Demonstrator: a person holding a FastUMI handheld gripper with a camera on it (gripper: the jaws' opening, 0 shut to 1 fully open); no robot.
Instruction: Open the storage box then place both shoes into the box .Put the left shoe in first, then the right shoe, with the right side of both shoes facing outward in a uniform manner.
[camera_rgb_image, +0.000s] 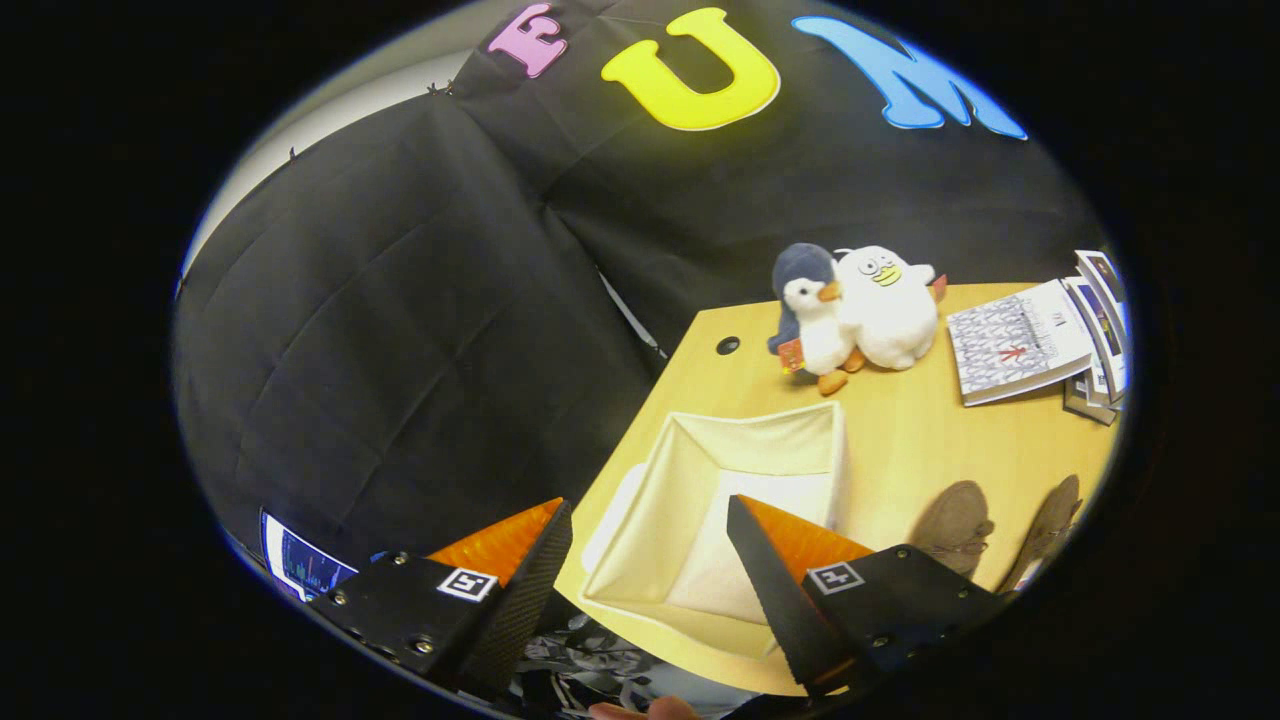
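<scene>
The box (730, 500) stands open-topped on the table (900, 440), its mouth unobstructed just ahead of the gripper (650, 520), whose fingers are spread wide with nothing between them. Two shoes (955, 525) sit right of the box, with bare table between. Far off, two plush toys (850, 305) and books (1020, 340) crowd the far edge, well apart from the box.

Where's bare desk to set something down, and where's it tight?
Free: wooden desk between the open cream fabric storage box, the two plush penguins and the booklets; also the corner by the cable hole. Crowded: two brown suede shoes beside the box. Gripper jaws open, empty.
</scene>
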